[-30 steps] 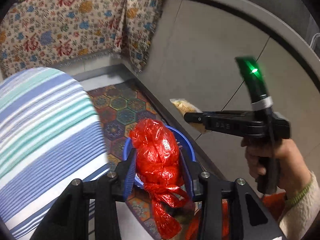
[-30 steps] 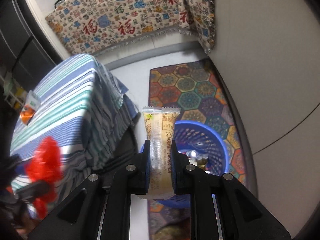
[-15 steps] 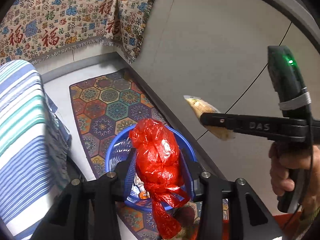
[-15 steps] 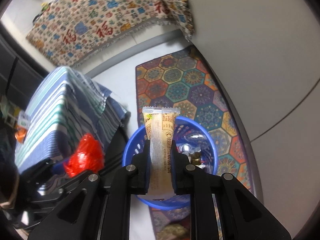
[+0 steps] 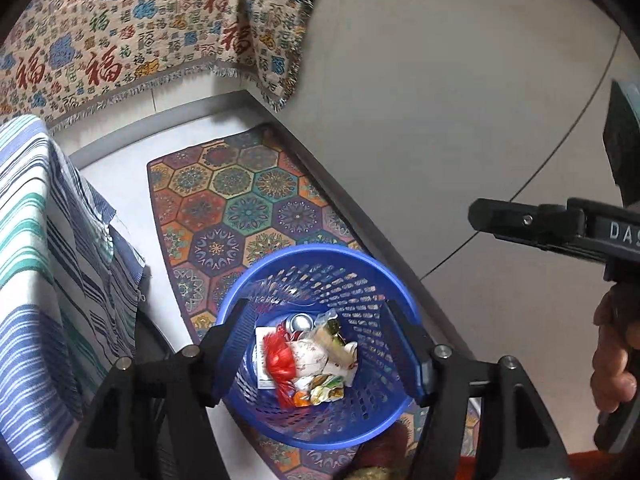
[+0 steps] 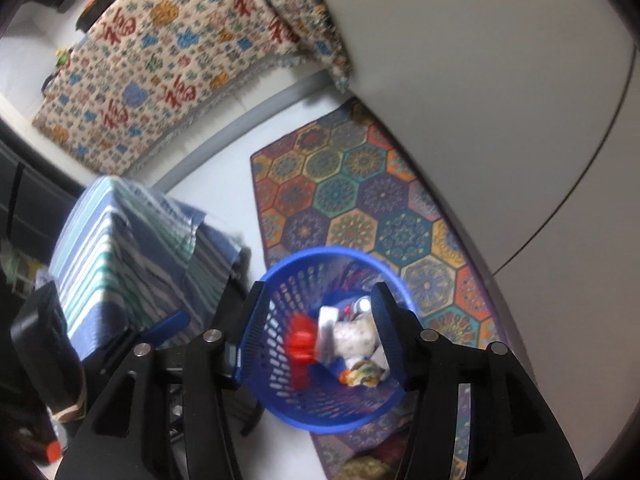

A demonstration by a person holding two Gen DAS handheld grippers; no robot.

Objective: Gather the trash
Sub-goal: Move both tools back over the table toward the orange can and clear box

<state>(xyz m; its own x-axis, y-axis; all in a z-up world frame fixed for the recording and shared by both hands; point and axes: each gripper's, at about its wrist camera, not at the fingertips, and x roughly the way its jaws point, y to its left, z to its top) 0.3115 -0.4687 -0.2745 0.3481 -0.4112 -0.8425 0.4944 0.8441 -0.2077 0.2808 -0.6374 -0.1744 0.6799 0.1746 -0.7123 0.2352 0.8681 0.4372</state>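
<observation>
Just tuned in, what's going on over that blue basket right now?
A person holds both grippers above the blue basket on the patterned rug. The left gripper and right gripper are opening with nothing between the jaws. A red plastic bag lies in the basket among wrappers and a can. The striped cloth hangs beside the basket.

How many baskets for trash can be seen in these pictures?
1. The blue basket stands on the patterned rug beside the wall, below both grippers, with trash inside. Another could be hidden outside the views.
</observation>
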